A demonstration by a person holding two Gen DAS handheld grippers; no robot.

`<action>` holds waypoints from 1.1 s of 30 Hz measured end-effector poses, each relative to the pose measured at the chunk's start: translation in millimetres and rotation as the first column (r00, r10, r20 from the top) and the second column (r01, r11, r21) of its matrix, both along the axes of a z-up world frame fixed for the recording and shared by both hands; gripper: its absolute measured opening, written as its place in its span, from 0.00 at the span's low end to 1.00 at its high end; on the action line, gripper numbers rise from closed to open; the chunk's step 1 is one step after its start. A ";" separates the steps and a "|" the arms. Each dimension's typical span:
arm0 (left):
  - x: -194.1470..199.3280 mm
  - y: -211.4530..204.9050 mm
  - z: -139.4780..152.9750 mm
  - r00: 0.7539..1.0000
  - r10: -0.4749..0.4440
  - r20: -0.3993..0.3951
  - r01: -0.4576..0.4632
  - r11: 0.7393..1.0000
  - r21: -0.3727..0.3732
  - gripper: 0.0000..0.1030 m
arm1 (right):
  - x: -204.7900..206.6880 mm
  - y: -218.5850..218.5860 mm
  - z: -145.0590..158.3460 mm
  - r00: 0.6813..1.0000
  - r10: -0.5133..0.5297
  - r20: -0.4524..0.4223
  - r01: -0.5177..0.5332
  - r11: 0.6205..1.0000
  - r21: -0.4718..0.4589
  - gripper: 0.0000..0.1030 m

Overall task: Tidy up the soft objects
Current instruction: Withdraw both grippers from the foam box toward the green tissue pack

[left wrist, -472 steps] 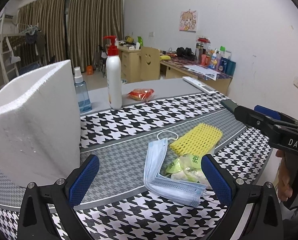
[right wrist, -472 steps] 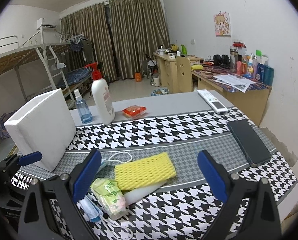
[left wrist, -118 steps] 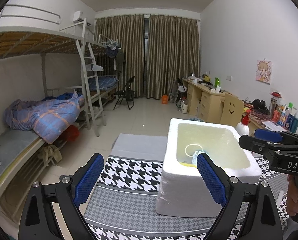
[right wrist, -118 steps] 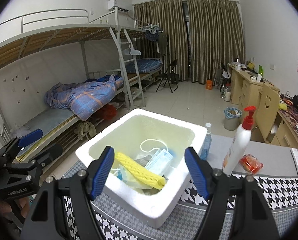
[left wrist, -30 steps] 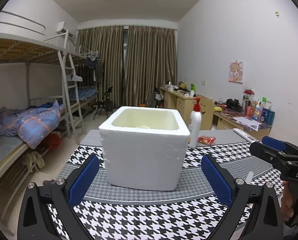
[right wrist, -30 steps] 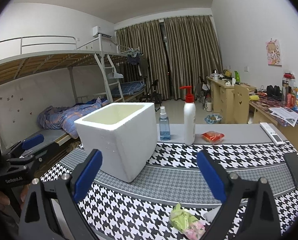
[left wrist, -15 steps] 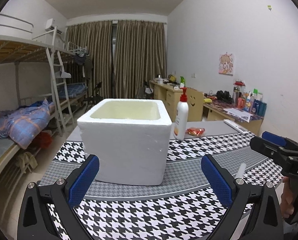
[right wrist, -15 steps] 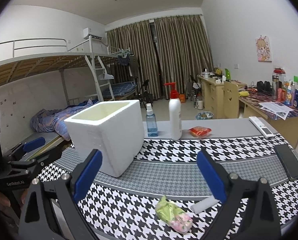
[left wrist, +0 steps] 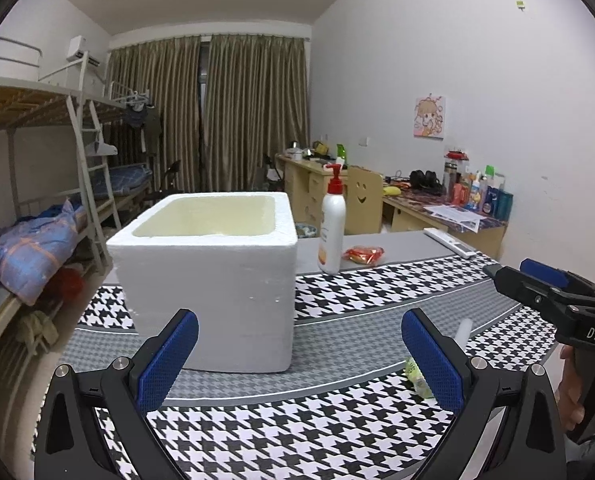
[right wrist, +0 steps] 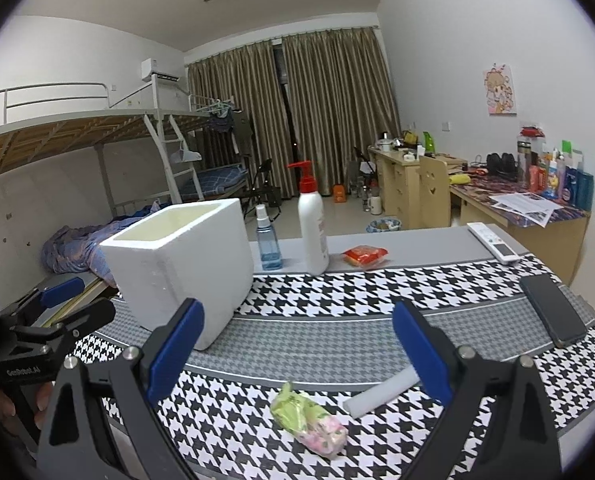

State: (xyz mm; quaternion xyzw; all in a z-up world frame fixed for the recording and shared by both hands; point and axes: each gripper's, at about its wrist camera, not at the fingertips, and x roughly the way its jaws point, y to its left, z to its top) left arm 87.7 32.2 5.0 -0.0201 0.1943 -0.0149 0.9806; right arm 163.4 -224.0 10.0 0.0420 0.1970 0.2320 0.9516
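Two soft things wait on the table beside the foam box

From left to right: the left gripper (left wrist: 299, 354) has its jaws spread wide and empty, facing the one white foam box (right wrist: 181, 264), which stands with its top uncovered, probably to receive the items. One green packet (right wrist: 307, 420) and one white foam tube (right wrist: 381, 396) lie near each other on the houndstooth table (right wrist: 377, 292), just under the right gripper (right wrist: 297, 346), also wide apart and empty.

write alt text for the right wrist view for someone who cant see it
An open right claw hovers over a houndstooth table, above a green-and-pink soft packet and a white foam tube. A white foam box stands behind on the left.
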 end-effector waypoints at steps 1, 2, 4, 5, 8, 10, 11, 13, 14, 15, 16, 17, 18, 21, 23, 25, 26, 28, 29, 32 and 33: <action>0.9 -0.9 0.1 1.000 -0.003 0.001 0.003 1.000 -0.002 0.99 | -0.5 -1.6 -0.5 1.000 -0.005 -0.001 0.005 1.000 -0.002 0.94; 1.9 -2.2 0.0 1.000 -0.010 0.000 0.010 1.000 -0.002 0.99 | -0.6 -2.9 -1.0 1.000 -0.011 -0.003 0.011 1.000 -0.002 0.94; 4.6 -5.7 -1.5 1.000 -0.027 -0.008 0.027 1.000 -0.003 0.99 | 0.4 -6.4 -2.3 1.000 -0.023 -0.008 0.023 1.000 -0.001 0.94; 6.4 -8.8 -2.2 0.999 -0.035 -0.012 0.035 0.999 -0.004 0.99 | 0.7 -8.1 -3.0 1.000 -0.028 -0.013 0.028 1.000 0.001 0.94; 10.6 -15.3 -4.4 0.998 -0.053 -0.021 0.053 0.999 -0.003 0.99 | 1.2 -13.2 -5.3 0.999 -0.046 -0.022 0.046 0.999 -0.003 0.94; 12.0 -17.8 -5.0 0.998 -0.059 -0.024 0.059 0.998 -0.005 0.99 | 1.2 -16.8 -5.8 0.998 -0.054 -0.026 0.054 0.999 -0.003 0.94; 12.4 -19.5 -5.3 0.998 -0.063 -0.024 0.062 0.998 -0.004 0.99 | 0.9 -19.4 -6.0 0.998 -0.059 -0.026 0.059 0.998 -0.002 0.94; 13.4 -23.0 -6.2 0.997 -0.071 -0.029 0.071 0.997 -0.004 0.99 | 1.0 -23.4 -6.8 0.997 -0.066 -0.029 0.066 0.998 -0.004 0.94; 15.2 -25.0 -6.5 0.997 -0.075 -0.032 0.075 0.997 -0.004 0.99 | 1.2 -24.4 -7.2 0.997 -0.070 -0.031 0.070 0.998 -0.005 0.94; 16.1 -27.0 -6.9 0.996 -0.080 -0.036 0.080 0.997 -0.002 0.99 | 1.1 -26.0 -7.7 0.997 -0.073 -0.033 0.073 0.997 -0.005 0.94; 16.7 -28.7 -7.2 0.996 -0.084 -0.039 0.084 0.996 -0.002 0.99 | 1.0 -28.1 -8.5 0.997 -0.075 -0.036 0.075 0.997 -0.006 0.94; 17.6 -30.7 -7.1 0.995 -0.089 -0.040 0.089 0.996 -0.003 0.99 | 1.7 -29.1 -9.1 0.996 -0.079 -0.038 0.079 0.997 -0.008 0.94; 18.6 -33.1 -7.4 0.995 -0.095 -0.042 0.094 0.996 -0.004 0.99 | 1.9 -30.4 -9.9 0.996 -0.086 -0.039 0.085 0.996 -0.009 0.94; 21.1 -39.0 -8.7 0.993 -0.108 -0.049 0.108 0.994 -0.001 0.99 | 2.3 -37.2 -11.9 0.994 -0.097 -0.049 0.097 0.995 -0.006 0.94; 23.1 -42.1 -10.1 0.992 -0.115 -0.056 0.115 0.993 0.001 0.99 | 2.6 -41.4 -14.0 0.993 -0.107 -0.053 0.107 0.994 -0.009 0.94; 25.1 -45.2 -11.4 0.990 -0.123 -0.063 0.123 0.992 0.001 0.99 | 3.4 -45.6 -15.9 0.991 -0.121 -0.059 0.120 0.993 -0.011 0.94; 26.4 -47.1 -11.9 0.990 -0.127 -0.067 0.128 0.992 0.000 0.99 | 3.5 -47.8 -16.3 0.990 -0.131 -0.059 0.130 0.991 -0.010 0.94; 28.4 -50.9 -12.9 0.988 -0.135 -0.073 0.136 0.991 0.004 0.99 | 3.7 -52.1 -16.7 0.988 -0.144 -0.061 0.144 0.990 -0.008 0.94; 29.6 -53.4 -13.5 0.987 -0.142 -0.077 0.143 0.990 0.006 0.99 | 4.0 -53.5 -16.7 0.987 -0.148 -0.064 0.148 0.989 -0.008 0.94; 31.7 -58.2 -15.4 0.984 -0.156 -0.085 0.157 0.988 0.010 0.99 | 4.9 -60.3 -18.0 0.984 -0.163 -0.072 0.163 0.987 -0.005 0.94; 32.4 -60.6 -16.2 0.983 -0.161 -0.088 0.163 0.987 0.013 0.99 | 5.6 -62.2 -19.2 0.983 -0.168 -0.075 0.168 0.986 -0.005 0.94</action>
